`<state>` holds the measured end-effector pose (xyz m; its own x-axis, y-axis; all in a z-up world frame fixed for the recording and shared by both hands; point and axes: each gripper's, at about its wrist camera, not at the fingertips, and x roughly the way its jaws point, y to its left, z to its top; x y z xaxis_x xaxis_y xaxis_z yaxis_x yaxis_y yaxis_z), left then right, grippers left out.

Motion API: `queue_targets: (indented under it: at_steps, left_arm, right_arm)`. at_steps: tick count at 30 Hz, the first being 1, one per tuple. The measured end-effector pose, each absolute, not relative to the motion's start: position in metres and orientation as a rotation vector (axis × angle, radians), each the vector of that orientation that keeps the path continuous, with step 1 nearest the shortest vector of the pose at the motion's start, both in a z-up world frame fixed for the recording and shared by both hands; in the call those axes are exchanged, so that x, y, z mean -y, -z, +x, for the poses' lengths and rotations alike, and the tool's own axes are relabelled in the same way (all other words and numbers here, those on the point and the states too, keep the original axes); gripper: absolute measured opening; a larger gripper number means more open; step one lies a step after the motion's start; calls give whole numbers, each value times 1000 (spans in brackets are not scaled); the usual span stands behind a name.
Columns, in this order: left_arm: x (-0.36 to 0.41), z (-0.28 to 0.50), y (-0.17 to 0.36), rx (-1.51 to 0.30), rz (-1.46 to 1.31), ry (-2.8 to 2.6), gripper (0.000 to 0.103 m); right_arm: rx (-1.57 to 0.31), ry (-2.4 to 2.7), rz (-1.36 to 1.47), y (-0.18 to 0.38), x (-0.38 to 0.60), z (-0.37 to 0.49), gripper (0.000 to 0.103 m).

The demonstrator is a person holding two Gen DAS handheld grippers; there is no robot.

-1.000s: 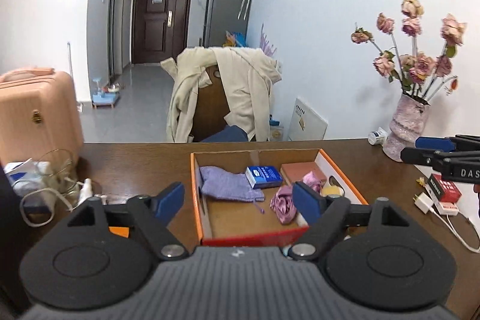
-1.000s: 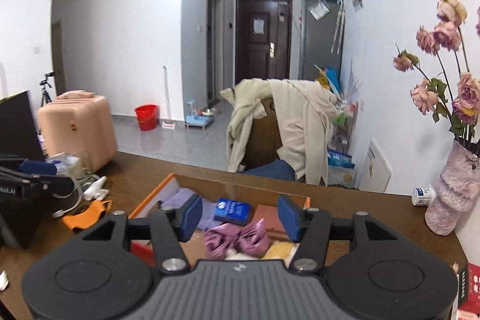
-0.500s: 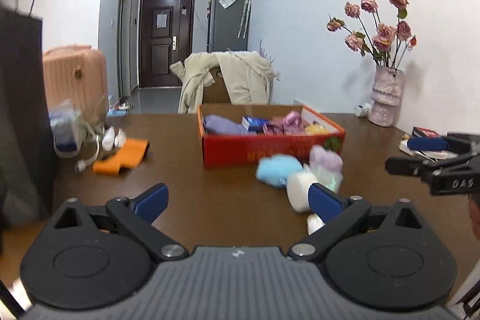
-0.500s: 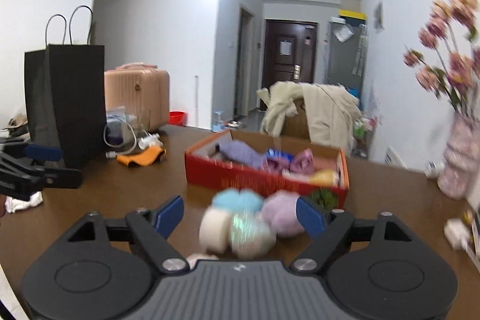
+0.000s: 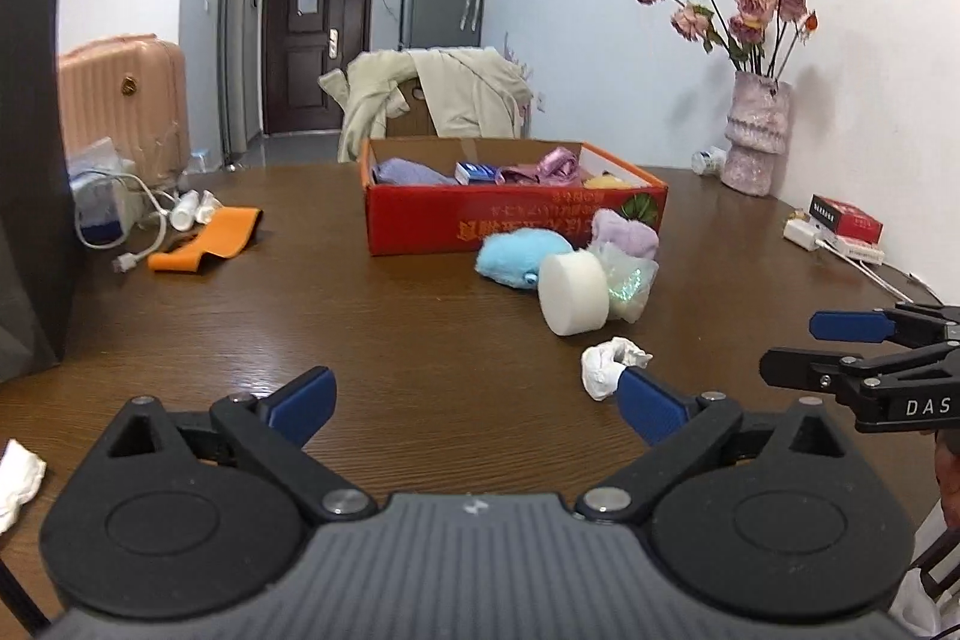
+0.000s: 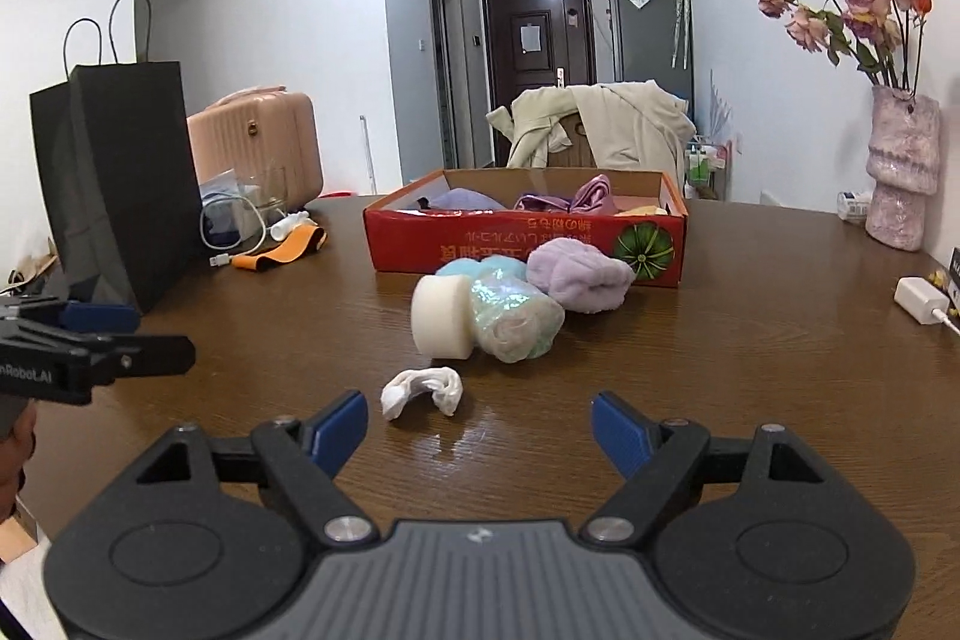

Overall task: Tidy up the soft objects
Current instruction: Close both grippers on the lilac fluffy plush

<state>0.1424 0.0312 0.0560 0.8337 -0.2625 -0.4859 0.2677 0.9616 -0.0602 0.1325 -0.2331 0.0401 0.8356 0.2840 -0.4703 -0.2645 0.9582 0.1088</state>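
Note:
A red cardboard box (image 5: 510, 217) (image 6: 522, 238) stands mid-table with purple and pink cloths inside. In front of it lie a light blue plush (image 5: 519, 256), a lilac plush (image 6: 579, 274), a white foam cylinder (image 5: 573, 292) (image 6: 441, 316), an iridescent wrapped bundle (image 6: 516, 319) and, nearer, a crumpled white tissue (image 5: 609, 364) (image 6: 420, 391). My left gripper (image 5: 474, 409) is open and empty above the near table, the tissue by its right finger. My right gripper (image 6: 480, 430) is open and empty, the tissue just ahead of its left finger.
A black paper bag (image 6: 114, 178) stands at the left, with cables and an orange strap (image 5: 204, 247) beside it. A pink vase of dried roses (image 6: 900, 172), a charger (image 6: 918, 301) and a red pack (image 5: 846, 220) sit at the right. Another white tissue (image 5: 18, 478) lies near left.
Both grippers have pulled back from over the box and dropped toward the near table edge. The plush items, foam cylinder and tissue have come into view in front of the box.

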Motion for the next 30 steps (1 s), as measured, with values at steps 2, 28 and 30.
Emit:
queue_targets:
  at_steps: [2,28,30]
  left_arm:
    - [-25,152,-53,-535,4,288,102]
    - [116,341,-49,-807,-371,282,38]
    - [116,346,-46,-802,-390,249,40]
  right_arm:
    - [-510,-279,50,-38,236,141,82]
    - [-794,-531,312,-2,340,444,59]
    - [-815,-563,363,7,344,455,59]
